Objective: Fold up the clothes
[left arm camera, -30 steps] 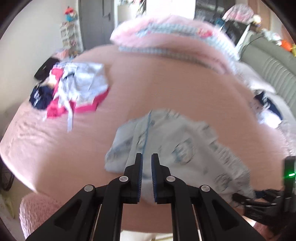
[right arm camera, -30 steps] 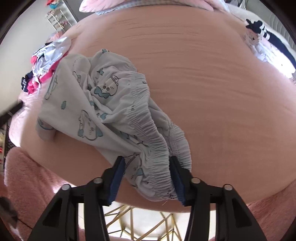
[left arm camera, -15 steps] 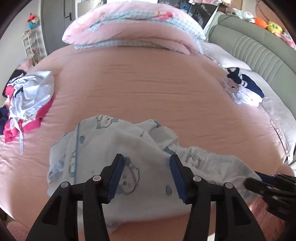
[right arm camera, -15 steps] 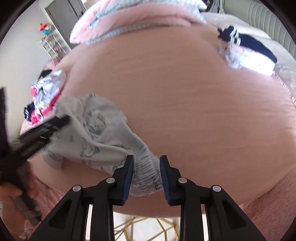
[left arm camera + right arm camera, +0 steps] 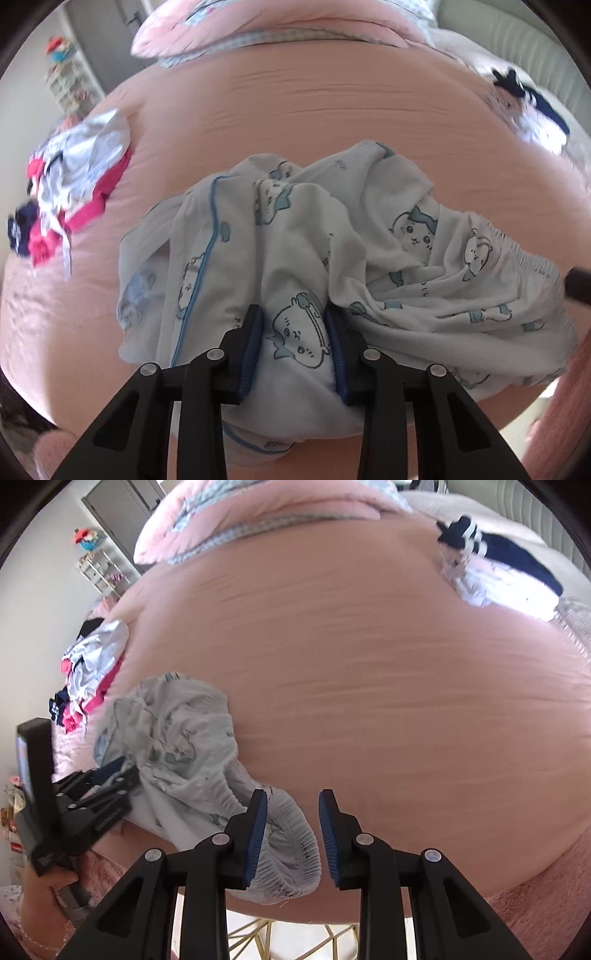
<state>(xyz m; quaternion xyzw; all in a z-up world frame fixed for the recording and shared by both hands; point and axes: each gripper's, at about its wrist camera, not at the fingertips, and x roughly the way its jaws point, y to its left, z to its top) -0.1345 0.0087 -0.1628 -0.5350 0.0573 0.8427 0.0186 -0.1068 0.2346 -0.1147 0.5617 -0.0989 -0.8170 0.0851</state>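
A: Where is the garment?

B: The white pyjama bottoms (image 5: 303,280) lie crumpled at the near edge of the bed (image 5: 295,103), on its pink sheet. They carry a print of little cartoon animals in teal and a blue piped line down one side. The gathered elastic waistband (image 5: 291,849) hangs over the bed's edge toward the right wrist camera.

A: What are the claws doing?

B: The left claw (image 5: 293,350) has its jaws spread, with a fold of the printed cloth lying between the blue pads; the pads stand at either side of the fold and are not pressed together. The right claw (image 5: 293,834) is also spread wide. The waistband sits between its pads, close against the left one and apart from the right one.

A: Any writing or labels?

B: None that I can read. There are faint marks on the cloth near the cartoon faces, too small to make out.

A: What else is on the bed?

B: A heap of clothes (image 5: 70,184) in white, pink and navy lies at the left side, well apart from the pyjamas. A navy and white garment (image 5: 495,572) lies at the far right. A rolled pink quilt (image 5: 258,520) sits at the head. In the right wrist view a hand (image 5: 44,897) holds the left tool's handle.
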